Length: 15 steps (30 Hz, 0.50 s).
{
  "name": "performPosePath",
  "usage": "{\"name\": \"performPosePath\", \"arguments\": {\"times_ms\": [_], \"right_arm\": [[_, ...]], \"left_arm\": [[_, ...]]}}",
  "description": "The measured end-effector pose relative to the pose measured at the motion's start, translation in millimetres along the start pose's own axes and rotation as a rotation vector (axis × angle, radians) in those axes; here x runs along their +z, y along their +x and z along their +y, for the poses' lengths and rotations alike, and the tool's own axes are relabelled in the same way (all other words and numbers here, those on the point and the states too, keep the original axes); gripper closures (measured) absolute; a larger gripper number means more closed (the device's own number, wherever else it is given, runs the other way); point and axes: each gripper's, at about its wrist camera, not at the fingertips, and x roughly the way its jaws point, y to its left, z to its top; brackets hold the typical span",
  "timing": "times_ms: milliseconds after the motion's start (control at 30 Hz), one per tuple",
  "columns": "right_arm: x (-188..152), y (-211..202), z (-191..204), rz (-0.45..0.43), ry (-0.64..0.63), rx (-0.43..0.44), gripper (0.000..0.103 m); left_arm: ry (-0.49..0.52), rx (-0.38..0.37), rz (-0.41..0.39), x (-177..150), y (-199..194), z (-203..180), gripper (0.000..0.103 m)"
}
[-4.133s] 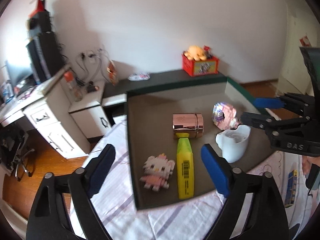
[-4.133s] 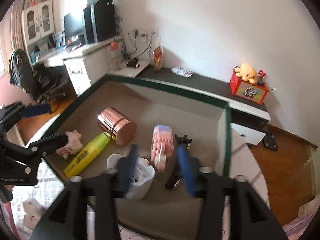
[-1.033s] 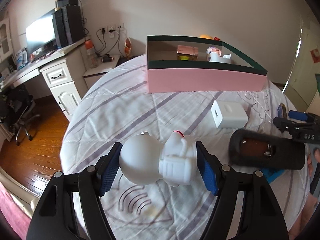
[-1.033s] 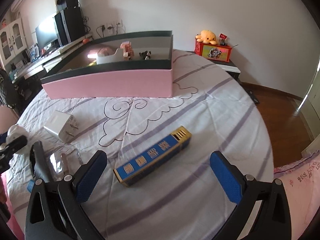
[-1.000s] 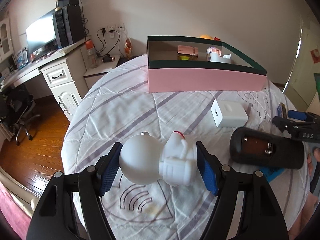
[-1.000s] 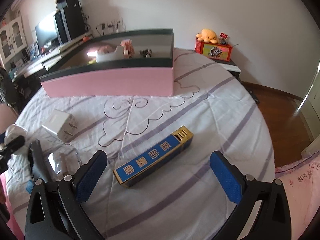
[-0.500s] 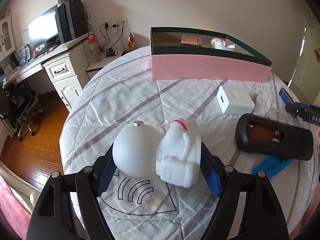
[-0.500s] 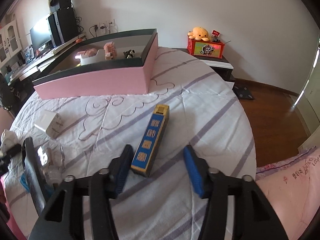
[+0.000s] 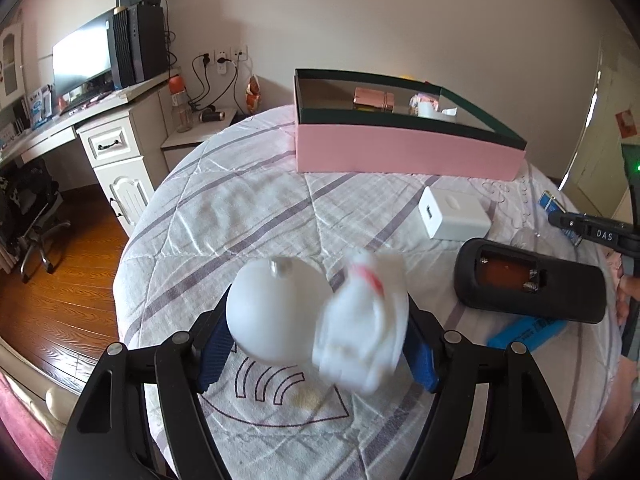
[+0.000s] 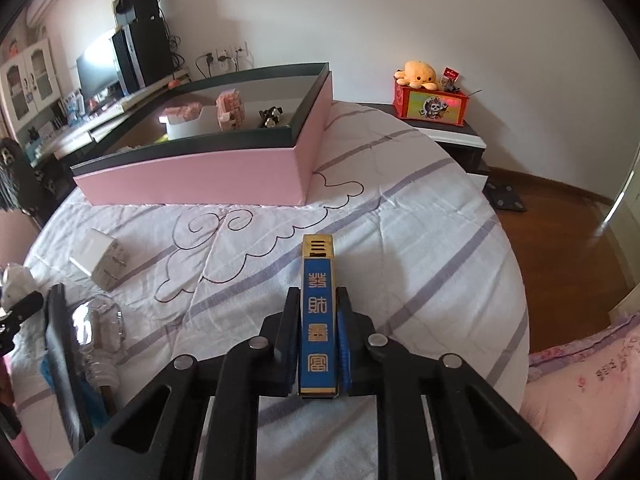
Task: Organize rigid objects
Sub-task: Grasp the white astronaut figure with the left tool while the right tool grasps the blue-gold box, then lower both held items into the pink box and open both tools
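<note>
Right gripper (image 10: 318, 332), bottom centre of the right wrist view, is clamped on a blue-and-gold box (image 10: 317, 312): both pads press its long sides, and the box points away up the frame with its gold end farthest out. It sits over the striped bedspread (image 10: 420, 240).

Left gripper (image 9: 320, 344), lower centre of the left wrist view, has its jaws closing with a white astronaut figure (image 9: 320, 316) between them; the round helmet is at the left pad, the body at the right pad, and the body is motion-blurred. Both blue pads look to be against it.

Pink storage box (image 9: 404, 148) sits in the upper centre of the left wrist view, well apart from both grippers; a rose-gold cylinder (image 9: 374, 99) and a white cup (image 9: 434, 111) show inside. White charger (image 9: 454, 212) lies right of centre on the bedspread. Black remote (image 9: 530, 286), battery bay open, lies at the right, near the charger. A blue item (image 9: 528, 330) pokes out under the remote's lower edge.

Clear glass piece (image 10: 98, 320) lies at the lower left of the right wrist view.
</note>
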Motion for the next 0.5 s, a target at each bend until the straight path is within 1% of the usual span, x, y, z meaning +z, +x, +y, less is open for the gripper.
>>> {"name": "performPosePath", "arguments": {"times_ms": [233, 300, 500], "right_arm": [[-6, -10, 2, -0.011, 0.007, 0.04, 0.088], [-8, -13, 1, -0.01, 0.017, 0.06, 0.088], [-4, -29, 5, -0.042, 0.012, 0.076, 0.088]], "left_arm": [[0.004, 0.001, -0.025, -1, -11, -3, 0.03], [-0.001, -0.012, -0.025, -1, -14, -2, 0.03], [0.013, -0.02, -0.062, 6, -30, -8, 0.03]]}}
